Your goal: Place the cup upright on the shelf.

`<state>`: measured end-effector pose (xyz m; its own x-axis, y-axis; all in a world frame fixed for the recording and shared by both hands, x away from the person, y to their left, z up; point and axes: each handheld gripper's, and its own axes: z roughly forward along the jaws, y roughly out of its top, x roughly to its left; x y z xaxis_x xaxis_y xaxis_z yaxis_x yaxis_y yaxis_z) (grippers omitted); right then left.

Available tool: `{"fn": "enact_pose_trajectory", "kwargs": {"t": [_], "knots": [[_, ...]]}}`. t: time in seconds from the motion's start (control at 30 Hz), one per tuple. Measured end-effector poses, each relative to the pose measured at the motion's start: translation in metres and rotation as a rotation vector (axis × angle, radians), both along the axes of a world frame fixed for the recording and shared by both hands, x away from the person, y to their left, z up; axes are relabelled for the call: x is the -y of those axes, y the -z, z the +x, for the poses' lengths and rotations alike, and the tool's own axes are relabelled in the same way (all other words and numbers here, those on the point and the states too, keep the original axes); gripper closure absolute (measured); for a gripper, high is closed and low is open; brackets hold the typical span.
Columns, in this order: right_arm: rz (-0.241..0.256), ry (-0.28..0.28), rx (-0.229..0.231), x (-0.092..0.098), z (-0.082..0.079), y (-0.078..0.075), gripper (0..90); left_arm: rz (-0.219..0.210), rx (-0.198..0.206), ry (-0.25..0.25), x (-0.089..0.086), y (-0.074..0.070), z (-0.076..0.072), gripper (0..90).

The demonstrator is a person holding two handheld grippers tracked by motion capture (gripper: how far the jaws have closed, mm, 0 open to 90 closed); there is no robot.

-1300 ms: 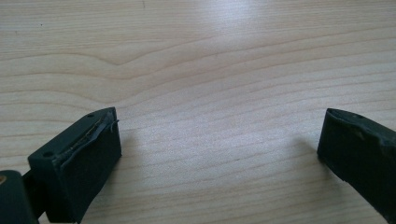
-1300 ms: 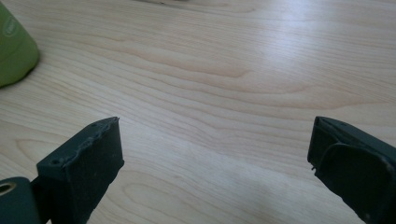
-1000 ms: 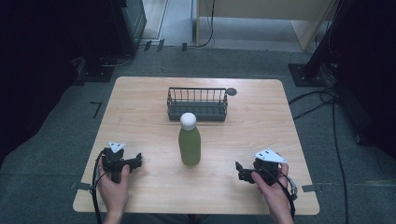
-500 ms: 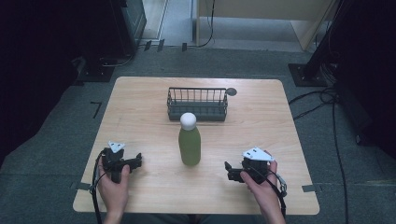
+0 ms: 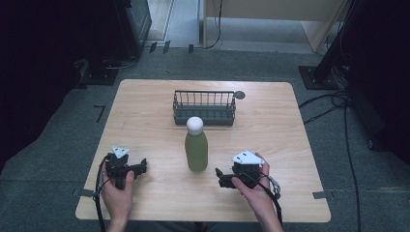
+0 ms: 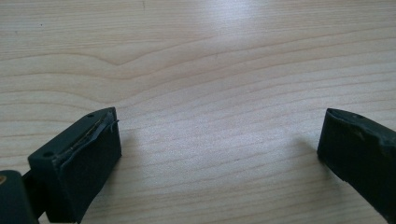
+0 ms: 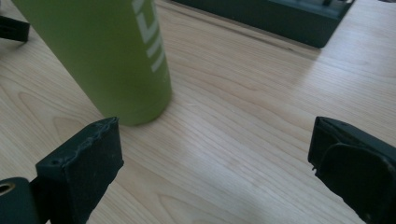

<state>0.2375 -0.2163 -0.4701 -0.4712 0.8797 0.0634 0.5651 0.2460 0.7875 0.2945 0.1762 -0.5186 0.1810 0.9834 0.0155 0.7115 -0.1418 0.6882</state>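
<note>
- The step in hand looks like the approach: the right claw (image 5: 221,178) is low over the desk (image 5: 145,111) just to the right of the green bottle (image 5: 196,150), its jaws wide apart and holding nothing.
- The green bottle, with its round white cap (image 5: 194,125), stands upright near the middle of the desk, in front of the dark wire basket (image 5: 204,107) and apart from it.
- In the right gripper view the bottle's base (image 7: 135,109) sits up and left of the left jaw rather than between the jaws, so the claw is not yet lined up.
- The next move, as I judge it, calls for swinging the right claw toward the bottle until the body lies squarely between the jaws, then closing on it without tipping it.
- The left claw (image 5: 141,166) rests near the desk's front-left, well apart from the bottle; its jaws are spread too, over bare wood (image 6: 210,93).
- Against the earlier frames, the right claw has travelled leftward along the desk toward the bottle, closing most of the gap; the left claw, bottle and basket sit where they were.
</note>
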Motion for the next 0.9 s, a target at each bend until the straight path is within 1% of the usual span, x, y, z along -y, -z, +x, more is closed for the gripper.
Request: {"fn": "enact_pose_trajectory", "kwargs": {"t": [0.1,0.13,0.23,0.27,0.57,0.6,0.63,0.67,0.73,0.8,0.87,0.9], "knots": [[0.004,-0.006,0.002,-0.004,0.001,-0.001,2.7,0.000,0.000,0.001,0.000,0.000,0.000,0.0],[0.010,-0.018,0.004,-0.010,0.002,-0.003,2.7,0.000,0.000,0.000,0.000,0.000,0.000,0.0],[0.012,-0.025,0.005,-0.013,0.002,-0.003,2.7,0.000,0.000,0.000,0.000,0.000,0.000,0.0],[0.015,-0.030,0.004,-0.017,0.003,-0.004,2.7,0.000,0.000,0.000,0.000,0.000,0.000,0.0],[0.022,-0.054,0.012,-0.028,0.007,-0.008,2.7,0.000,0.000,0.000,0.000,0.000,0.000,0.0],[0.032,-0.063,0.015,-0.033,0.008,-0.010,2.7,0.000,0.000,0.000,0.000,0.000,0.000,0.0],[0.032,-0.063,0.015,-0.033,0.008,-0.010,2.7,0.000,0.000,0.000,0.000,0.000,0.000,0.0],[0.051,-0.073,0.020,-0.037,0.010,-0.011,2.7,0.001,0.000,0.001,0.000,0.000,0.000,0.0],[0.067,-0.087,0.028,-0.043,0.012,-0.012,2.7,0.000,0.000,0.000,0.000,0.000,0.000,0.0],[0.073,-0.090,0.028,-0.046,0.012,-0.013,2.8,0.000,0.000,0.000,0.000,0.000,0.000,0.0],[0.093,-0.114,0.035,-0.055,0.013,-0.015,3.4,-0.002,0.002,-0.001,0.000,0.000,0.000,0.0],[0.093,-0.114,0.035,-0.055,0.013,-0.015,3.4,-0.002,0.002,-0.001,0.000,0.000,0.000,0.0]]}}
